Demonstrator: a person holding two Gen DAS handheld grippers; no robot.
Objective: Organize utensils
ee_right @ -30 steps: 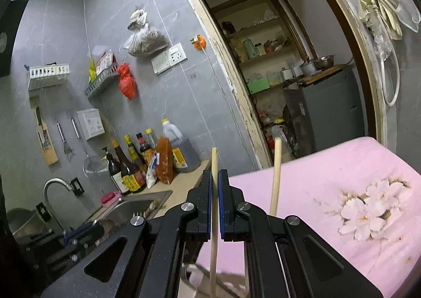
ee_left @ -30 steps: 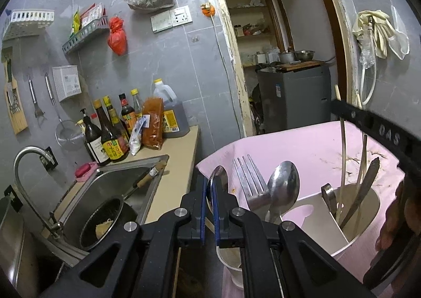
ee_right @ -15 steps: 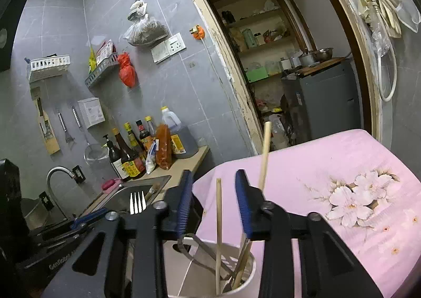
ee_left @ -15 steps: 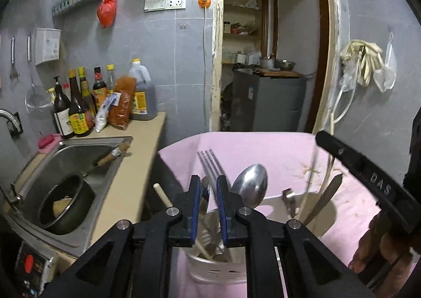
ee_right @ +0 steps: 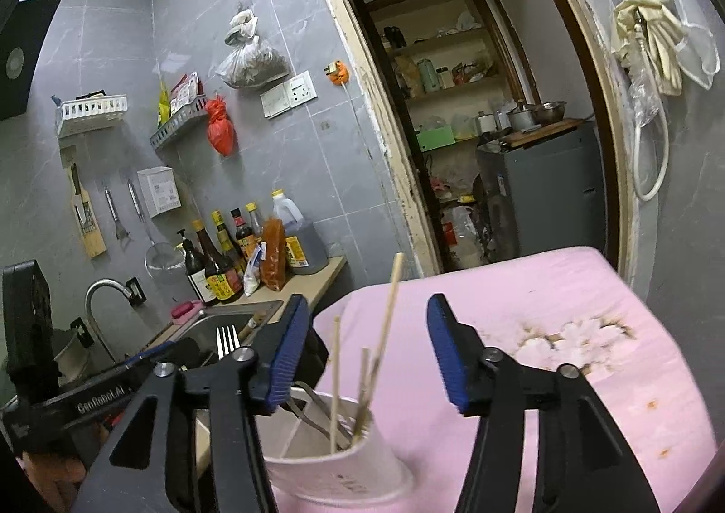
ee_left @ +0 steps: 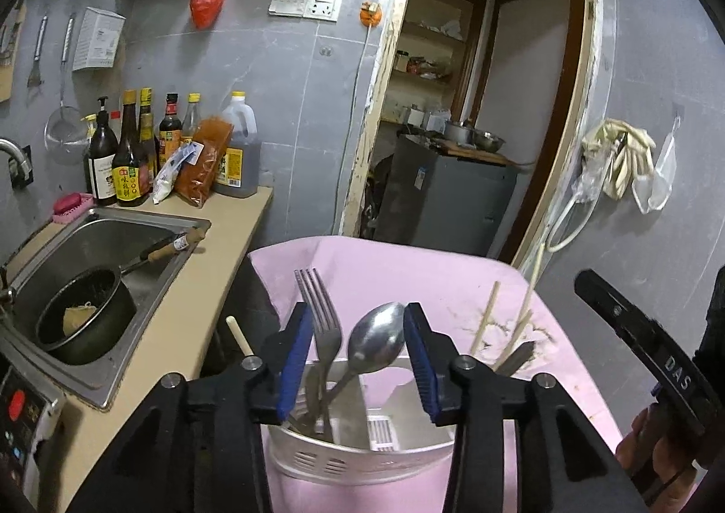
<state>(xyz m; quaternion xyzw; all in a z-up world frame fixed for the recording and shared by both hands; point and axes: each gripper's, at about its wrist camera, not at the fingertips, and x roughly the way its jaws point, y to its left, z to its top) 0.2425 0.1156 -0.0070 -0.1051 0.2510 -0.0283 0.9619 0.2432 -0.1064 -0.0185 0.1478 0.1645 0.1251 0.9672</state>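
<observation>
A white divided utensil holder point(ee_left: 362, 461) stands on a pink cloth point(ee_left: 408, 268). A fork point(ee_left: 317, 309) and a spoon point(ee_left: 380, 336) stand in its near compartment. They lie between the blue pads of my left gripper point(ee_left: 358, 359), whose jaws are opening and touch neither. Several wooden chopsticks point(ee_left: 485, 322) lean in the far compartment. In the right wrist view my right gripper point(ee_right: 368, 354) is also opening just above the holder point(ee_right: 340, 467). The chopsticks point(ee_right: 387, 313) stand loose between its pads.
Left of the cloth runs a beige counter point(ee_left: 217, 268) with a steel sink point(ee_left: 113, 232) holding a black pot point(ee_left: 81, 322). Sauce bottles point(ee_left: 131, 150) line the grey tiled wall. A doorway point(ee_left: 453, 105) opens behind. A hand point(ee_left: 648, 445) grips the right tool.
Both grippers were shut, the right on a chopstick and the left on a utensil; both have let go and opened. The released chopstick now stands in the holder. The left view has rolled level.
</observation>
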